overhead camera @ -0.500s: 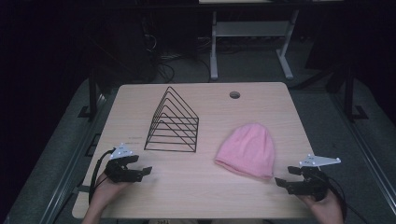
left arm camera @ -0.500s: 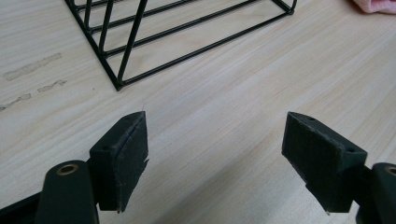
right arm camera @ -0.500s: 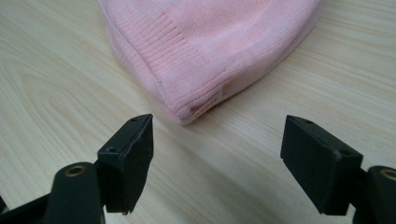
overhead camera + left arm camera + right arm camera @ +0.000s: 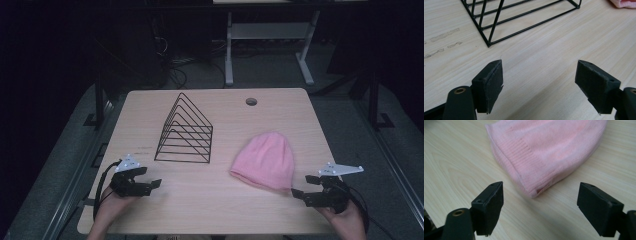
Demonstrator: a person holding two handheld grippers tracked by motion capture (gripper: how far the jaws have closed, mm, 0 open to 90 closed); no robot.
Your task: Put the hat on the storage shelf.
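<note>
Right gripper (image 4: 300, 186) sat just near the soft pink knitted beanie (image 4: 265, 160), jaws apart, probably lining up a grab; left gripper (image 4: 154, 181) idled empty, jaws apart too.

beanie (image 4: 265, 160): pink knit, ribbed band at brim, tiny red mark at hem corner
wire rack (image 4: 186, 131): black wire
table (image 4: 200, 200): light wood grain, dark round hole upper right
left gripper (image 4: 150, 184): black, grey-white top plate
right gripper (image 4: 302, 187): black, grey-white top plate
floor (image 4: 65, 165): dark grey
</note>
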